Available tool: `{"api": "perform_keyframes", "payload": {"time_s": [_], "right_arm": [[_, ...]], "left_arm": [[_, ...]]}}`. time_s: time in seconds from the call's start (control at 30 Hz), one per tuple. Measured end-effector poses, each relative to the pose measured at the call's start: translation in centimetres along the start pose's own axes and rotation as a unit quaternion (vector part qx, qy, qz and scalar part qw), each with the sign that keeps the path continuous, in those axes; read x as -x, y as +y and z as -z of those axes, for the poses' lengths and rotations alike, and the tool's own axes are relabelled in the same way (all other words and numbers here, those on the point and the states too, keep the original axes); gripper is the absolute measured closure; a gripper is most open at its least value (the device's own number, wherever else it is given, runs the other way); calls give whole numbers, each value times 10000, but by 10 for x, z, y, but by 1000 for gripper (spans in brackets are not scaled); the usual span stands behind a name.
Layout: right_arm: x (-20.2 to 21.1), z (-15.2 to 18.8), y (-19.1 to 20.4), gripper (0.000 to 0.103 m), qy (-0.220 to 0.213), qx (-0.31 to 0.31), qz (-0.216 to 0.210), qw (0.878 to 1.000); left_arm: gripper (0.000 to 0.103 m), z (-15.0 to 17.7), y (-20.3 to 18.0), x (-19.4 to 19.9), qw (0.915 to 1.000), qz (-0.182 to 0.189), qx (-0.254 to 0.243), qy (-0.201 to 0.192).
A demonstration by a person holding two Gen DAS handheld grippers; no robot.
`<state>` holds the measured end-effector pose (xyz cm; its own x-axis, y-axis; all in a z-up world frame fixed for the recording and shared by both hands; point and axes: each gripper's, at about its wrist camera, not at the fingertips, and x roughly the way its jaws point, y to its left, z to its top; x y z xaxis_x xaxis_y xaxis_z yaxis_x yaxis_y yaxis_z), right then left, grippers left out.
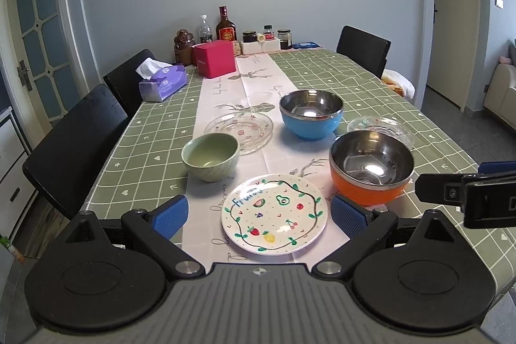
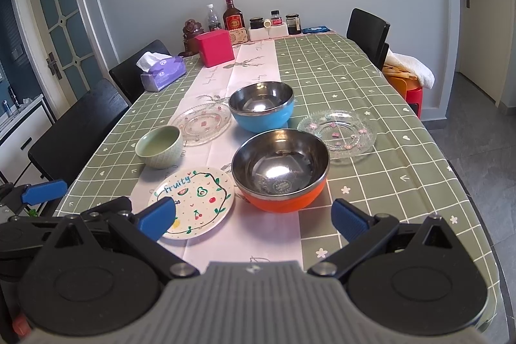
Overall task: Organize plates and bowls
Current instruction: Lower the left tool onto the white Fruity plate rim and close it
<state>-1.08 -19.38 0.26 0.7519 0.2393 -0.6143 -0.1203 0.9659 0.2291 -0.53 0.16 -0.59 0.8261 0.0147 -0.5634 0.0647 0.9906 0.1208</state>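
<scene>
The table (image 1: 371, 79) fills mid-frame under a glossy green checked cloth with a pale pink runner (image 1: 254, 86) down its middle. Lower right of center sits the round orange bowl (image 1: 371, 166) with a shiny steel lining; above it, the blue bowl (image 1: 311, 115), steel-lined too. At bottom center lies the flat white plate (image 1: 274, 215) painted with fruit. 2 ribbed clear glass plates (image 1: 238, 128) (image 2: 337, 132) flank the blue bowl. At center left is the small green bowl (image 1: 210, 155), glazed with a crosshatch pattern. The left tongs (image 1: 258, 211) and right tongs (image 2: 253, 215) both hang spread wide apart, gripping nothing, their blue pads textured.
</scene>
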Motion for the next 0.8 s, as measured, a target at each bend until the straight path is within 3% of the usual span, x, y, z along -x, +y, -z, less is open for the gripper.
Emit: {"api": "perform_keyframes", "payload": {"time_s": [0.23,0.3,0.37,0.43,0.63,0.73,0.8], "right_arm": [[-8,12,-7,3,-351,-197,-304,9987],[-12,15,-6,3,-403,-116,-323,9986],[-16,19,-5,7,-416,-59,-386,9984],[-22,21,-3,16,-378,-9,-436,9983],[-51,27,2,39,54,-62,-597,9982],[-68,30,3,53,262,-165,-692,9971],[-77,32,6,56,351,-159,-698,9968]], "left_arm": [[0,8,15,-6,9992,230,320,98],[10,10,22,-10,9977,381,542,132],[12,12,26,-13,9966,521,619,125],[14,14,26,-14,9968,512,606,51],[31,19,35,-24,9939,645,887,-131],[46,21,42,-35,9925,678,1013,53],[57,23,48,-43,9917,665,1089,149]]}}
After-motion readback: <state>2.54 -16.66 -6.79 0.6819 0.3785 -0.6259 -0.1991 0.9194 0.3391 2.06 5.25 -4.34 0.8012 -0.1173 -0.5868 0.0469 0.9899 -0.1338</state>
